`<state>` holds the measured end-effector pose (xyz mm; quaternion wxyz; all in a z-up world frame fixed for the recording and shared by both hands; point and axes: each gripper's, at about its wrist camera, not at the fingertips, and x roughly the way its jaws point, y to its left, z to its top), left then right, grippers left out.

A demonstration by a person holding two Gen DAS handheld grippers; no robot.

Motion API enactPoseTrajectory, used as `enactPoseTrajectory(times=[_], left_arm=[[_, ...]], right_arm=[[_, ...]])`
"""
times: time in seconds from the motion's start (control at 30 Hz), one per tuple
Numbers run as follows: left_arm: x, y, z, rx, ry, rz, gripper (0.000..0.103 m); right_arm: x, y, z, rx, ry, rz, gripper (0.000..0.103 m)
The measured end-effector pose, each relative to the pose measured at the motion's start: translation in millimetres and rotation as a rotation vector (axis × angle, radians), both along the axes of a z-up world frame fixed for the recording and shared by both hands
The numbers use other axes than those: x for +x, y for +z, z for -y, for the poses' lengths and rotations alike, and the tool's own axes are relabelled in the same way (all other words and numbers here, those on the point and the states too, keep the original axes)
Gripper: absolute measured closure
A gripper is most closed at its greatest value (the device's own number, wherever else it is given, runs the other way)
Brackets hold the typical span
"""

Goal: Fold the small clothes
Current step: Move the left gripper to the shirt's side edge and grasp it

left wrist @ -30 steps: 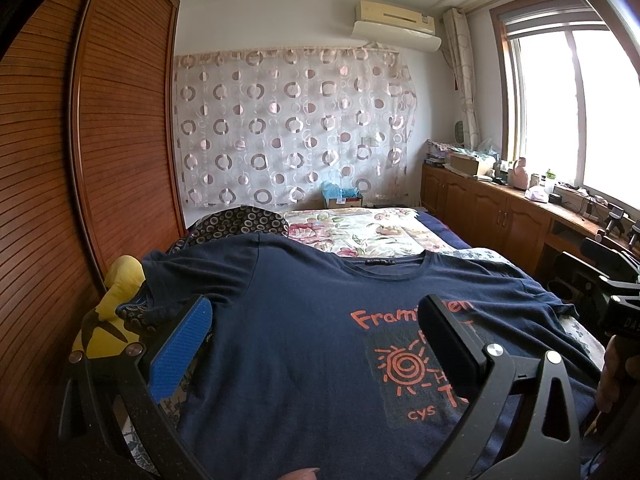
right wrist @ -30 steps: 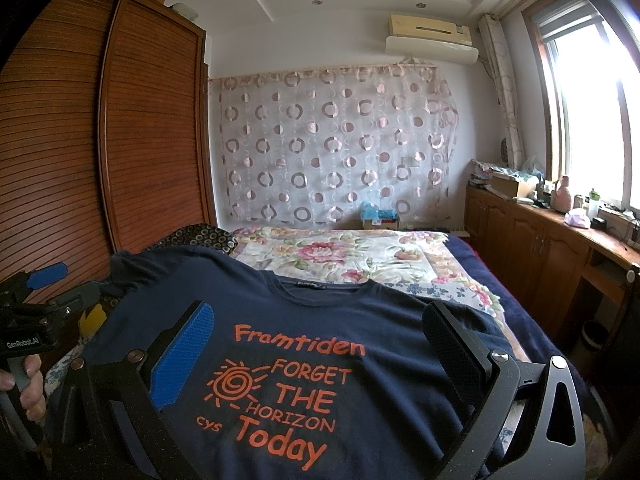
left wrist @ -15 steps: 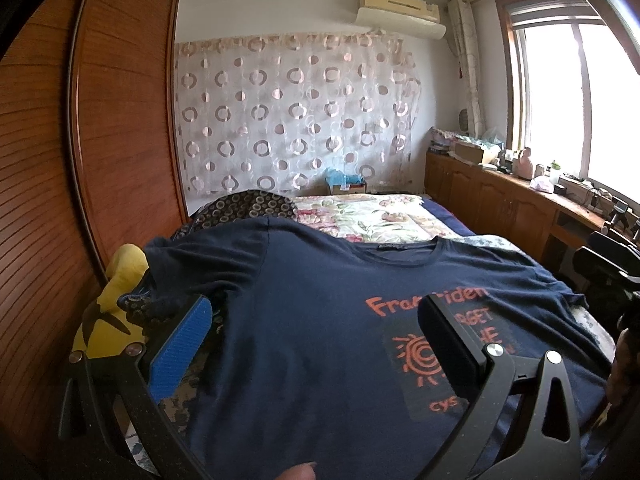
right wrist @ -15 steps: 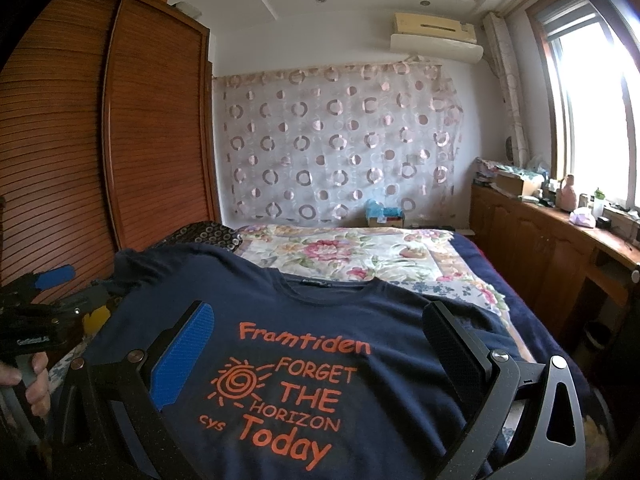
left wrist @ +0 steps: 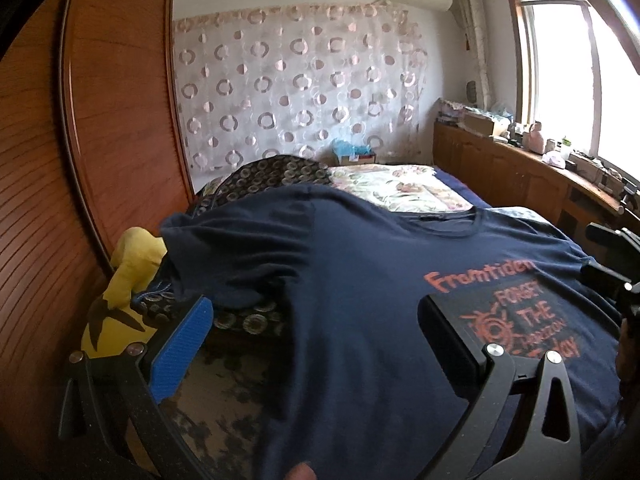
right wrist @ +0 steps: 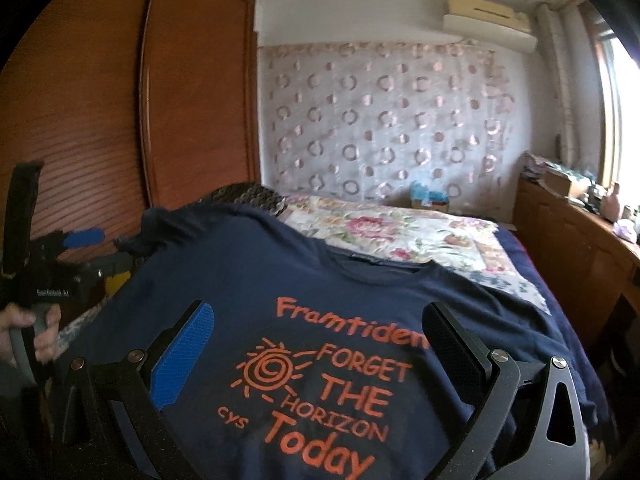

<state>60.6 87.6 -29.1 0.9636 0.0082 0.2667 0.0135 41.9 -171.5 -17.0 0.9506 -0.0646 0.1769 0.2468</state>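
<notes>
A navy T-shirt (left wrist: 360, 300) (right wrist: 280, 272) with orange print lies spread face up on the bed, collar toward the far wall. My left gripper (left wrist: 312, 320) hangs open above its left half, near the left sleeve (left wrist: 232, 248). Over the printed chest my right gripper (right wrist: 320, 340) is open too, nothing between its fingers. In the right wrist view the left gripper (right wrist: 86, 254) shows at the far left, held by a hand (right wrist: 36, 328). The right gripper's dark body (left wrist: 612, 264) appears at the right edge of the left wrist view.
A wooden wardrobe (left wrist: 80, 140) runs along the left of the bed. A yellow cloth (left wrist: 124, 288) and a dark ring-patterned cloth (left wrist: 272, 176) lie by the left sleeve. A floral sheet (right wrist: 392, 232) covers the far bed. A wooden cabinet (right wrist: 568, 248) stands under the window on the right.
Both grippers have tilted down and shifted left, so the shirt fills more of each view. Both stay open; the shirt has not moved.
</notes>
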Motion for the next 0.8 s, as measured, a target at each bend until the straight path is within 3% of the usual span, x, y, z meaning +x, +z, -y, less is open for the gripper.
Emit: enactPoseTrajectory(times=[0.13, 0.37, 0.63, 0.8], left_arm=[[15, -2, -23, -0.002, 0.025, -0.014, 0.007], [48, -3, -70, -0.067, 0.086, -0.065, 0.032], [88, -5, -116, -0.069, 0.180, -0.122, 0.042], [107, -16, -136, -0.122, 0.199, -0.173, 0.053]], right_arm=[[26, -4, -9, -0.026, 0.058, -0.050, 0.000], [53, 8, -10, -0.064, 0.117, -0.093, 0.000], [94, 13, -10, -0.075, 0.156, -0.149, 0.000], [130, 18, -27, -0.080, 0.169, -0.181, 0.000]])
